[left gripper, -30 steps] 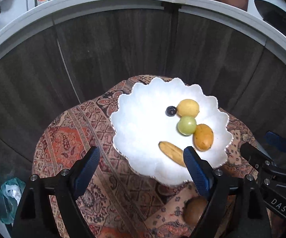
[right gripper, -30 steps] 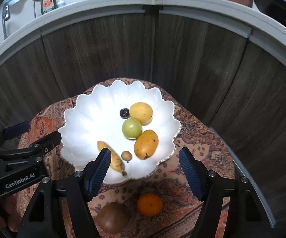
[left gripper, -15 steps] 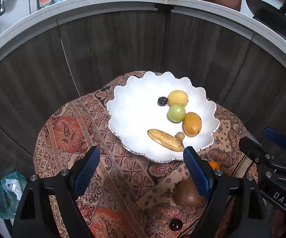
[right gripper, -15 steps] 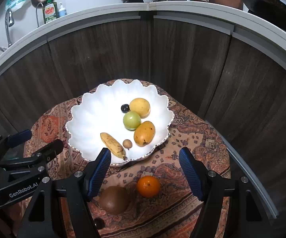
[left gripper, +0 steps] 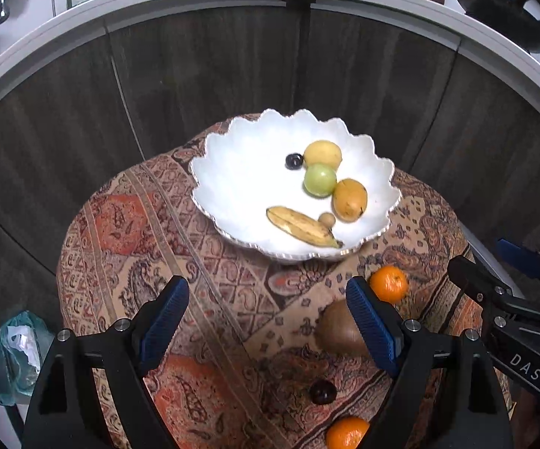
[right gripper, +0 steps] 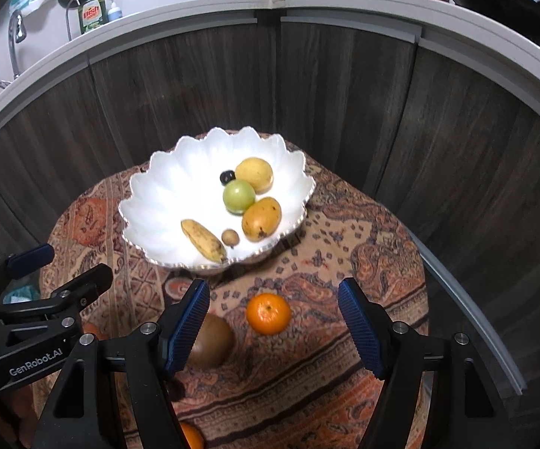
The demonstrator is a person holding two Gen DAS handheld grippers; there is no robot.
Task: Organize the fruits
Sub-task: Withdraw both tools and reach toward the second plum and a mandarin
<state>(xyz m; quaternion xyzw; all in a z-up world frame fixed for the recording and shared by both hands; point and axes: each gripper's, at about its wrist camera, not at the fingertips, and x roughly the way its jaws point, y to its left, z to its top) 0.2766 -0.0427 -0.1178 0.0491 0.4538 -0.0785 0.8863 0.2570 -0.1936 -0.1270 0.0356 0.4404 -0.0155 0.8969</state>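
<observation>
We see a scalloped white bowl (right gripper: 150, 202) holding a spotted banana (right gripper: 202, 240); both grippers' fingers (left gripper: 369, 323) (right gripper: 359, 327) gape, empty.

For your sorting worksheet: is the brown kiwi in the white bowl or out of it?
Out: the kiwi lies on the patterned cloth, in front of the bowl.

You see a white scalloped bowl (right gripper: 141, 202) on the patterned cloth. It holds a yellow fruit (right gripper: 254, 174), a green fruit (right gripper: 238, 196), a mango (right gripper: 261, 219), a dark berry (right gripper: 227, 176), a spotted banana (right gripper: 202, 240) lying flat, and a small brown fruit (right gripper: 230, 237) just beside the banana. Outside the bowl, on the cloth, lie an orange (right gripper: 268, 313), a brown kiwi-like fruit (right gripper: 214, 340) beside it, a dark plum (left gripper: 322, 391), and a second orange (left gripper: 346, 432) at the near edge.
</observation>
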